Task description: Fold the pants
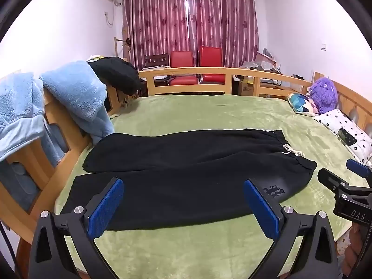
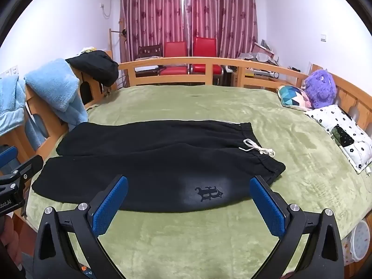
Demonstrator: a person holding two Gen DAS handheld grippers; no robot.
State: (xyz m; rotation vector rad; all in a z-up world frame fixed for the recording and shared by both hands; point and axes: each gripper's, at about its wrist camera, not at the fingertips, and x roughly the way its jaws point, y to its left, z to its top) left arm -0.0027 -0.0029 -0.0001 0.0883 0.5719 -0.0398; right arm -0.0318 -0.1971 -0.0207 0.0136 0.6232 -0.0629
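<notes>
Nearest you, your left gripper (image 1: 183,205) and your right gripper (image 2: 188,205) both hover low over the near edge of the bed, each tilted downward. Both sets of jaws stand spread wide with nothing between them. Each finger is black and angular and carries a flat, blue, finely ribbed pad (image 1: 105,208).

Beyond the fingertips spreads a green blanket (image 2: 186,239), plush and slightly matted, covering the whole bed. A light wooden rail (image 1: 186,72) curves around the bed's far side and both ends.

The black pants (image 2: 151,160) lie flat on the blanket just ahead of both grippers, unfolded, legs side by side. The leg ends point to the left of your left gripper; the gathered elastic waistband (image 1: 295,151) sits ahead of and to the right of your right gripper. The fabric looks thick and fleecy. A dark emblem (image 2: 208,193) is printed on the near leg, between the right gripper's fingers as seen from that camera. A white drawstring (image 2: 257,147) lies knotted at the waistband.

Far left, fluffy light blue garments (image 1: 74,93) hang over the rail. Far right, a fuzzy purple plush toy (image 2: 320,88) sits beside a geometric-patterned cushion (image 2: 293,97) and a white flowered pillow (image 2: 344,130).
</notes>
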